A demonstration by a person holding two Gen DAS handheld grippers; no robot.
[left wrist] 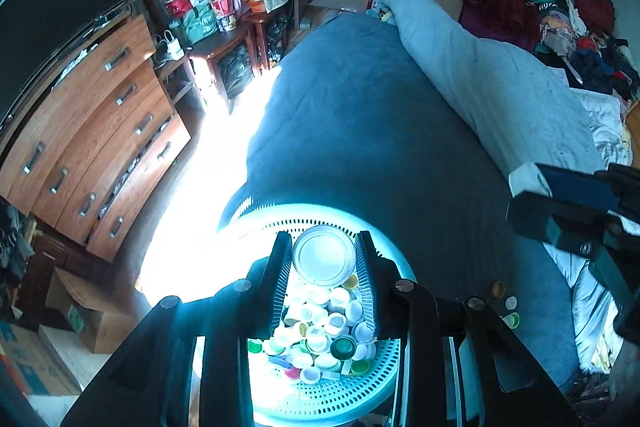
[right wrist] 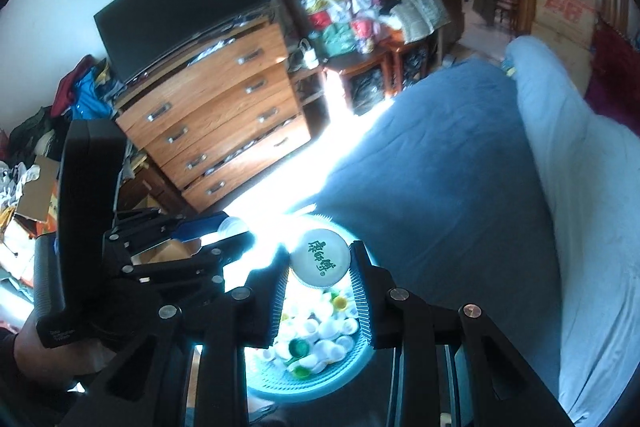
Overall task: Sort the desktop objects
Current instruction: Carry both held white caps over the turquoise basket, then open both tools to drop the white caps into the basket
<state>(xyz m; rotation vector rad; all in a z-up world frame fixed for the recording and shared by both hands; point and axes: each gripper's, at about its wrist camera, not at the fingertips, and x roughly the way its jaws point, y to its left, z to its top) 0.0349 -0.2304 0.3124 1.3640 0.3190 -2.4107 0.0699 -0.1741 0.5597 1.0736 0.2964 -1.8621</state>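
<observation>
In the left wrist view my left gripper [left wrist: 324, 243] is shut on a round white lid [left wrist: 324, 257], seen from its hollow side. It hangs over a teal perforated basket [left wrist: 332, 401] that holds several bottle caps [left wrist: 320, 339], mostly white, some green and yellow. In the right wrist view my right gripper [right wrist: 319, 253] is shut on a white cap with green characters [right wrist: 320, 261], above the same basket [right wrist: 276, 385]. Each gripper shows in the other's view: the right gripper [left wrist: 520, 193] at the right edge, the left gripper [right wrist: 237, 233] at the left with its lid [right wrist: 231, 226].
The basket sits at the near end of a bed with a dark blue blanket [left wrist: 360, 127] and a rolled pale quilt [left wrist: 500, 75]. Three loose caps [left wrist: 506, 303] lie on the blanket right of the basket. A wooden dresser [left wrist: 100, 131] with a television stands to the left.
</observation>
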